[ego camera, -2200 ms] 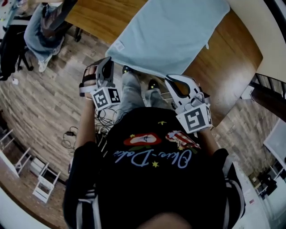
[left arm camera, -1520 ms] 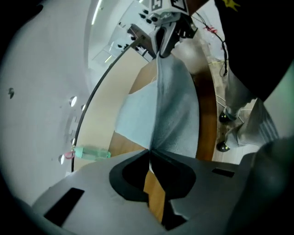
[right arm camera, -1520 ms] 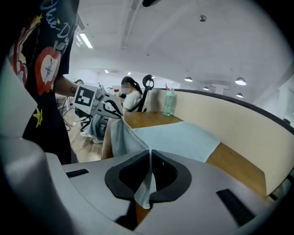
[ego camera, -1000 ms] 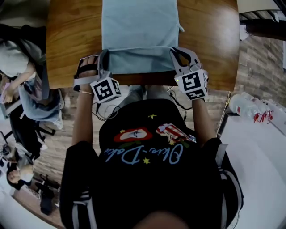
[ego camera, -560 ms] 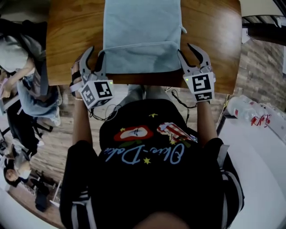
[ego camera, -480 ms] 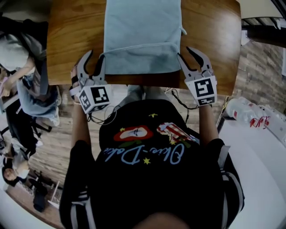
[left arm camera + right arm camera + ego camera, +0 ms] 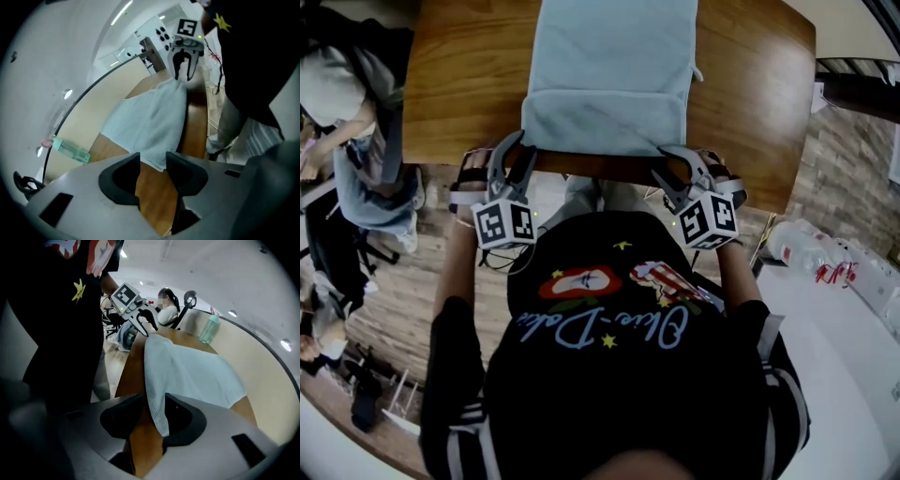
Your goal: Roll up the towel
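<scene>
A light blue towel (image 7: pixel 614 56) lies on the wooden table (image 7: pixel 459 75), its near end folded over into a thicker band (image 7: pixel 605 127). My left gripper (image 7: pixel 514 150) is at the band's near left corner. Its jaws are closing, and that corner (image 7: pixel 161 159) lies between them untouched by the pads (image 7: pixel 152 159). My right gripper (image 7: pixel 664 167) is at the near right corner, open, with the towel's corner (image 7: pixel 159 420) hanging between its jaws (image 7: pixel 153 399). Each gripper shows in the other's view: the right gripper (image 7: pixel 184 47), the left gripper (image 7: pixel 136 310).
A green-tinted water bottle (image 7: pixel 70 151) (image 7: pixel 208 328) stands at the table's far end. A seated person (image 7: pixel 347 94) is left of the table. Bottles (image 7: pixel 825 258) lie on a white surface at the right. My legs are under the table's near edge.
Both grippers let go of the folded edge, opened and drew outward. They have since come back in to the band's near corners.
</scene>
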Demonstrator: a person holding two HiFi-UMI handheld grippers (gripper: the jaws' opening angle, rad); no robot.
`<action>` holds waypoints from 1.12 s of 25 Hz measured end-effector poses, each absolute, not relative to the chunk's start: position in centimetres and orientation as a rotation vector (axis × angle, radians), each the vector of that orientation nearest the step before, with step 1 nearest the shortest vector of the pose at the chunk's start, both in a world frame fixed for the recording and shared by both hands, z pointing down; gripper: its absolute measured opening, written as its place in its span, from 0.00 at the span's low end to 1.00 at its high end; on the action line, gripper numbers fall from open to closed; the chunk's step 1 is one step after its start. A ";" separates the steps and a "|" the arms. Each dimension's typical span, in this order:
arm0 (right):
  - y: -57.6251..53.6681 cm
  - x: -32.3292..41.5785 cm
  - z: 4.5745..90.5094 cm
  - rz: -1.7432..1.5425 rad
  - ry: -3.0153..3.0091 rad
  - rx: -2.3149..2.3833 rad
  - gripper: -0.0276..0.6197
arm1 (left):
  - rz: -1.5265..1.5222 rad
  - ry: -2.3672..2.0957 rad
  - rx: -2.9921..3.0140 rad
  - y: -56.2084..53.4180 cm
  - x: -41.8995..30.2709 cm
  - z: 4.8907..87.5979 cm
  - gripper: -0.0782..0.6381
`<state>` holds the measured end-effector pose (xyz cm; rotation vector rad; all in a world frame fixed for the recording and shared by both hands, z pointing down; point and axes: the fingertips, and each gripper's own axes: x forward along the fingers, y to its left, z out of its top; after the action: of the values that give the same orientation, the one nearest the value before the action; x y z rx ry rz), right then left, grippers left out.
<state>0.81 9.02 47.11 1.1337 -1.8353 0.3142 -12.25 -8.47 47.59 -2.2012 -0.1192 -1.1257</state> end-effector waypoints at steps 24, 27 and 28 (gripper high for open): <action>9.9 1.9 45.8 0.566 -1.977 1.331 0.07 | -1.145 -0.252 -1.992 -8.4 -12.4 47.7 0.17; 9.0 2.9 44.9 0.605 -2.036 1.364 0.07 | -1.184 -0.272 -2.038 -9.4 -11.5 46.9 0.17; 8.6 3.4 44.6 0.611 -2.051 1.371 0.07 | -1.201 -0.279 -2.047 -9.9 -11.1 46.7 0.17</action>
<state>3.39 8.56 44.62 1.3713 -2.0508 0.6115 -11.10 -9.90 46.71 -2.0467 -0.2792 -1.2013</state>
